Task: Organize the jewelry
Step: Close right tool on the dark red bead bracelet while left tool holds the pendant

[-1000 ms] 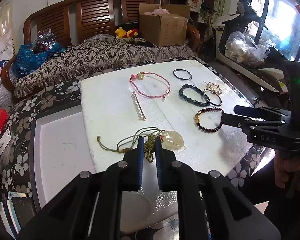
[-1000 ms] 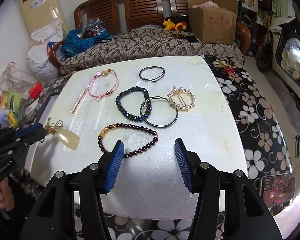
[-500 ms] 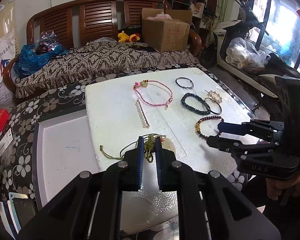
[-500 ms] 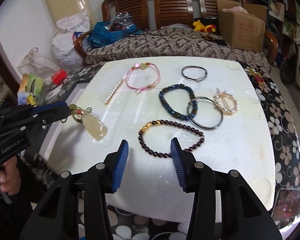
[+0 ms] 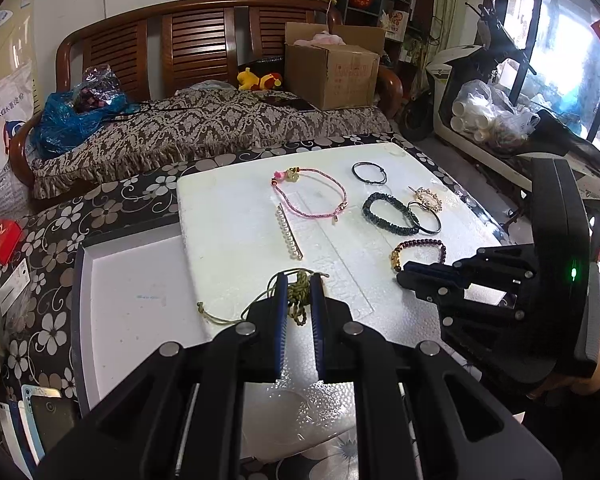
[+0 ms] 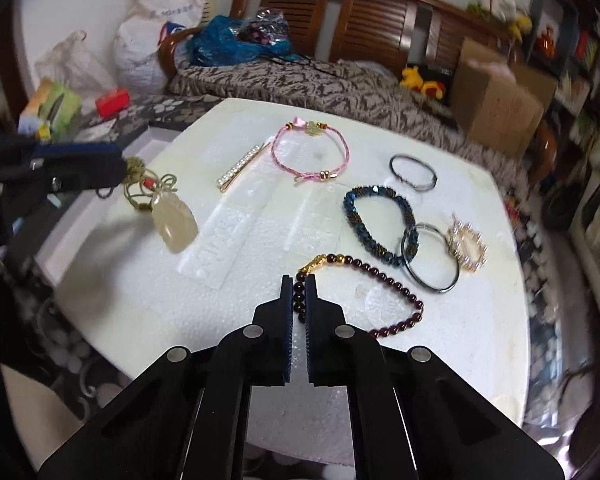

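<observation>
My left gripper (image 5: pixel 299 286) is shut on the olive cord of a pendant necklace (image 5: pixel 298 300) and holds it above the white foam board (image 5: pixel 228 216). In the right wrist view the pale stone pendant (image 6: pixel 174 220) hangs below the left gripper (image 6: pixel 118 170). My right gripper (image 6: pixel 299 286) is shut on the dark red bead bracelet (image 6: pixel 384 284), near its gold charm. It also shows in the left wrist view (image 5: pixel 408 270) over that bracelet (image 5: pixel 420 246). A pink cord bracelet (image 5: pixel 310 194), a pearl hair clip (image 5: pixel 288 232), a dark blue bead bracelet (image 5: pixel 386 214), a thin black band (image 5: pixel 369 172) and a pearl brooch (image 5: pixel 428 199) lie on the board.
A shallow white tray with a dark rim (image 5: pixel 128 292) lies left of the foam board on the floral tablecloth (image 5: pixel 52 248). A red box (image 5: pixel 4 240) and phones (image 5: pixel 40 412) lie at the left. A wooden bench with a cardboard box (image 5: pixel 332 72) stands behind. A scooter (image 5: pixel 480 92) stands at the right.
My right gripper has moved in and shut on the dark red bracelet. My left gripper has lifted the pendant necklace off the board, toward the left.
</observation>
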A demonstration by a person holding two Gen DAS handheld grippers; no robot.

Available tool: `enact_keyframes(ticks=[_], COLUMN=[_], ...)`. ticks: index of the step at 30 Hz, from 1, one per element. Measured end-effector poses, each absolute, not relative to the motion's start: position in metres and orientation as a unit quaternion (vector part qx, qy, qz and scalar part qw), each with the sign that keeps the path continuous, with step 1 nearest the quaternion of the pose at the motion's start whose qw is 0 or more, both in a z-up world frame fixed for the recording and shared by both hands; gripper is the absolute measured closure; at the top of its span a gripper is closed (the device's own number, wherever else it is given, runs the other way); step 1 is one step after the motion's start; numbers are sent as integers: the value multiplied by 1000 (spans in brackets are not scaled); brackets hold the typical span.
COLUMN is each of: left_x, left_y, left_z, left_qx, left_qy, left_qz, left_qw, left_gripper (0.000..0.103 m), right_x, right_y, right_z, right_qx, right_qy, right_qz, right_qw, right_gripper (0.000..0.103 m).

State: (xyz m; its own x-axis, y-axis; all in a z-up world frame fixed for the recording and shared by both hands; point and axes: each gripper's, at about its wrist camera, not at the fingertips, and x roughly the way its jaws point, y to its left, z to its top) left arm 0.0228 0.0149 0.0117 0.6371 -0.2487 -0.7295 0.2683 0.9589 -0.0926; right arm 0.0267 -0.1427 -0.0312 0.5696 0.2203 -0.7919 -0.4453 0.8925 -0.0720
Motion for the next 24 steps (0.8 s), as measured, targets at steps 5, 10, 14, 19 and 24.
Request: enact_keyframes(ticks=[5, 10, 14, 19, 24], left_x=[23, 23, 22, 21, 21], left_y=[17, 17, 16, 17, 22], left_z=[14, 17, 19, 24, 30], left_qx=[7, 6, 6, 10, 5], left_qy=[399, 395, 392, 385, 382], left_qz=[-142, -143, -142, -143, -142], left_qw=[906, 907, 909, 912, 913], left_gripper=[92, 92, 92, 92, 92], right_x=[29, 31, 30, 29, 29], right_y=[-157, -171, -172, -172, -171], right_z=[-23, -9, 1, 17, 31], right_qx=[-85, -28, -16, 0, 14], right_qy=[418, 405, 391, 374, 360], right_qz=[194, 202, 207, 217, 227], right_qw=[884, 891, 897, 901, 905], right_gripper=[98, 98, 98, 98, 98])
